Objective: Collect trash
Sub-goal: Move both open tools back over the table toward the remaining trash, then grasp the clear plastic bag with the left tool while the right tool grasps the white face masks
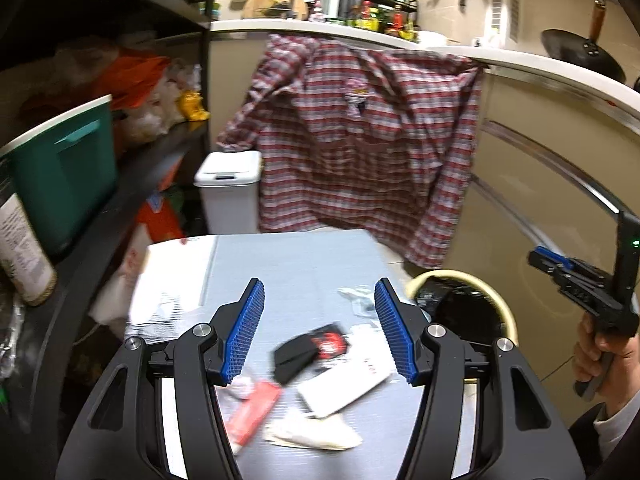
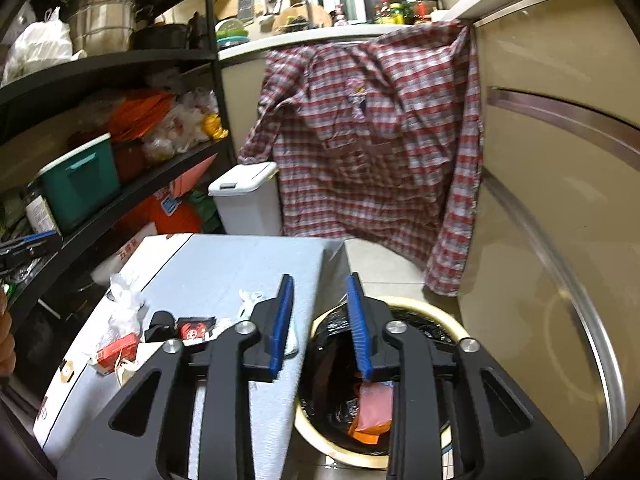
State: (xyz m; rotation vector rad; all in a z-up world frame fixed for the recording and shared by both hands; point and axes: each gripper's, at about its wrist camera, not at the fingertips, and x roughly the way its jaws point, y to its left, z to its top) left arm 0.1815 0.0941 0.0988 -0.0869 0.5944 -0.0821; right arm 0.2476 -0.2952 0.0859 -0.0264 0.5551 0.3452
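Trash lies on a grey box top (image 1: 296, 264): a black and red wrapper (image 1: 308, 350), a white card (image 1: 344, 384), a red packet (image 1: 252, 412), crumpled paper (image 1: 316, 434). My left gripper (image 1: 320, 332) is open and empty above this pile. A round bin with a black liner (image 2: 384, 384) stands right of the box and holds orange and pink scraps (image 2: 370, 408). My right gripper (image 2: 320, 328) is open and empty over the bin's left rim. In the right wrist view the pile shows at left, with a white plastic bag (image 2: 124, 312) and the red packet (image 2: 116, 352).
A black shelf rack (image 2: 120, 60) with a green tub (image 1: 64, 184) and bags stands at left. A white lidded bin (image 1: 230, 192) stands behind the box. A plaid shirt (image 1: 360, 140) hangs over the beige counter front (image 1: 540, 184). The right hand-held gripper shows at right (image 1: 580, 280).
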